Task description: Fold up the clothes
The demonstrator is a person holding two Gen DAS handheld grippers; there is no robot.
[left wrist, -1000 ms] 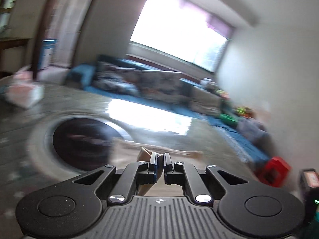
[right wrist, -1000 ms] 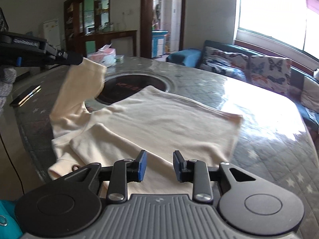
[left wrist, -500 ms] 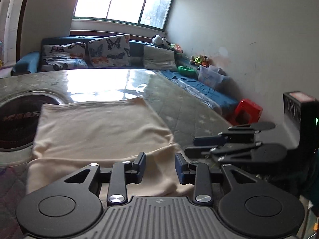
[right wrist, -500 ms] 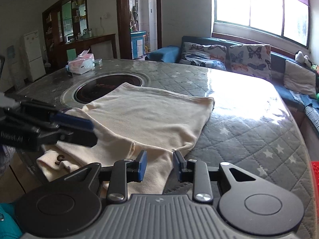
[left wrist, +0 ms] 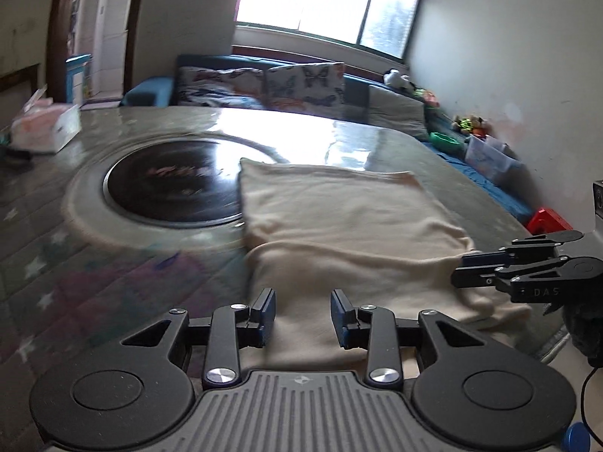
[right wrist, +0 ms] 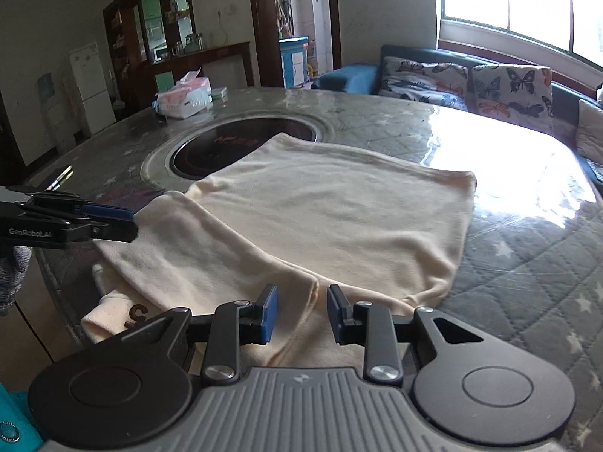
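A cream shirt (right wrist: 339,218) lies flat on the quilted table, with a sleeve folded in over its near part (right wrist: 211,256). It also shows in the left wrist view (left wrist: 339,226). My left gripper (left wrist: 301,310) is open and empty, just above the shirt's near left edge; in the right wrist view it shows at the left (right wrist: 109,222). My right gripper (right wrist: 301,310) is open and empty over the shirt's near edge beside the folded sleeve's cuff; in the left wrist view it shows at the right (left wrist: 486,271).
A round black cooktop (right wrist: 241,143) is set into the table (right wrist: 527,263) behind the shirt; the shirt's far corner overlaps it. A tissue box (right wrist: 184,98) stands at the far left. A sofa with butterfly cushions (right wrist: 471,83) runs behind the table.
The left gripper carried the sleeve across, let it go on the shirt and opened. It then swung left to the shirt's near left edge. The right gripper stayed open, shifting slightly.
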